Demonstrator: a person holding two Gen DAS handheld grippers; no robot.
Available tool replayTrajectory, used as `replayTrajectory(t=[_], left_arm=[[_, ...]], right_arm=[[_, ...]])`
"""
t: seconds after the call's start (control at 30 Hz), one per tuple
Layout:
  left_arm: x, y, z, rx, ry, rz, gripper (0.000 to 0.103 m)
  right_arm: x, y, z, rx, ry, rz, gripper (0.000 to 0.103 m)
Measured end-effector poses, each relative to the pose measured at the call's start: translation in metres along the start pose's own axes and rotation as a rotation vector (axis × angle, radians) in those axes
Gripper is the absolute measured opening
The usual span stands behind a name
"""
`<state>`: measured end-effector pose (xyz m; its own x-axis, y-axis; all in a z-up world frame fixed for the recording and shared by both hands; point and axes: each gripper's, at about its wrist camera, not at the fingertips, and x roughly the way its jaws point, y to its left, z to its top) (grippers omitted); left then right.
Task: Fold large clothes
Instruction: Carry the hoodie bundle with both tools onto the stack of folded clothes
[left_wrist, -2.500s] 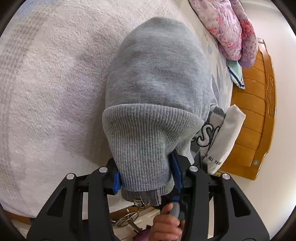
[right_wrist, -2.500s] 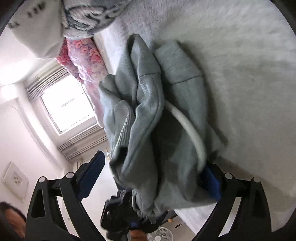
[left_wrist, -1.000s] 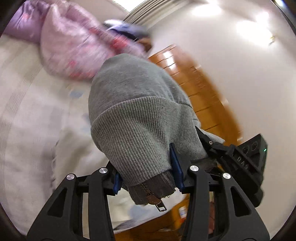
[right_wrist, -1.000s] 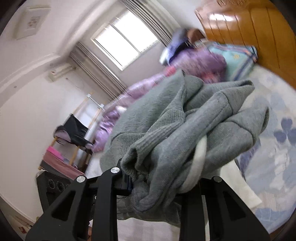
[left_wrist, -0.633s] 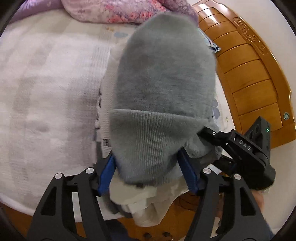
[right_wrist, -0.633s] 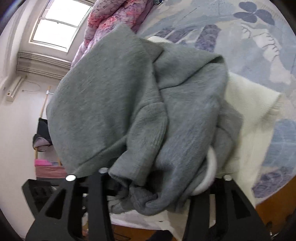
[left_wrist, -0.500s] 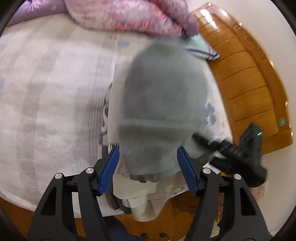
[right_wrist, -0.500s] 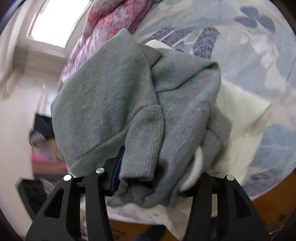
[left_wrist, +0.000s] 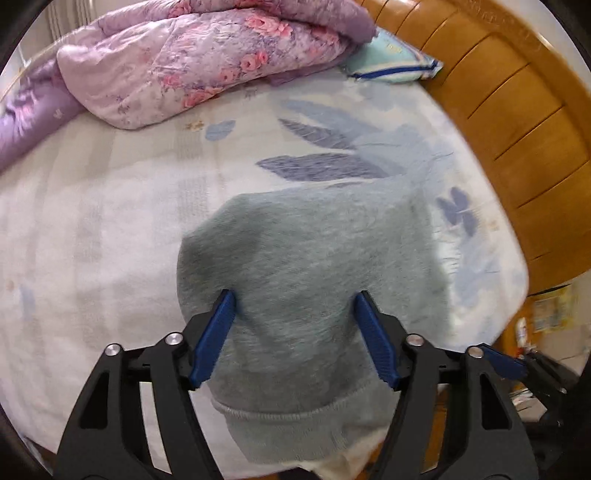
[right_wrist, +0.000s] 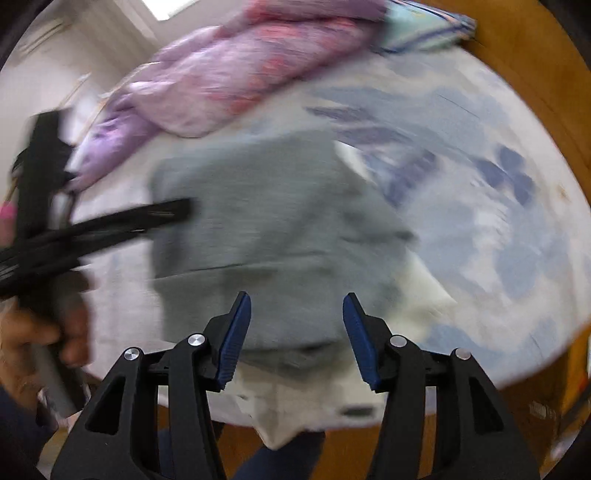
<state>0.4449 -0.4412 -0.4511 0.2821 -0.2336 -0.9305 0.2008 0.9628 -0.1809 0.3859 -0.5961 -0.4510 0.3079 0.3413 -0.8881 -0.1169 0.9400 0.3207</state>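
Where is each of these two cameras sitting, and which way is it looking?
Left wrist view: sits on the left gripper, looking along its open blue fingers at the grey sweater on the bed sheet; the wooden headboard is at right.
Right wrist view: sits on the right gripper, fingers open above the same sweater; the person's left hand shows at left, blurred.
Both share the sweater, the floral quilt and the pillow.

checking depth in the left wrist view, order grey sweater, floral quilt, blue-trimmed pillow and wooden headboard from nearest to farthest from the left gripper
1. Grey sweater, between the left gripper's fingers.
2. Floral quilt, far across the bed, upper left.
3. Blue-trimmed pillow, upper right beside the quilt; too close to call against the quilt.

Wooden headboard: runs along the right, unrankable.
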Motion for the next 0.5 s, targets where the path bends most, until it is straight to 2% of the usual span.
replayTrajectory(t=[0.1,0.23,0.33,0.5], left_arm=[[0.006,0.011,0.010,-0.041,0.019,-0.031,0.069],[0.022,0.017,0.019,-0.032,0.045,-0.001,0.070],[0.023,0.027,0.025,-0.065,0.049,-0.037,0.071],[-0.001,0.043,0.011,-0.135,-0.009,-0.147,0.074]], right_arm=[[0.035,0.006,0.012,-0.033,0.024,0.013,0.049],[0.079,0.000,0.023,0.003,0.094,0.052,0.052],[0.080,0.000,0.022,0.014,0.111,0.060,0.054],[0.070,0.003,0.021,0.033,0.153,0.045,0.055]])
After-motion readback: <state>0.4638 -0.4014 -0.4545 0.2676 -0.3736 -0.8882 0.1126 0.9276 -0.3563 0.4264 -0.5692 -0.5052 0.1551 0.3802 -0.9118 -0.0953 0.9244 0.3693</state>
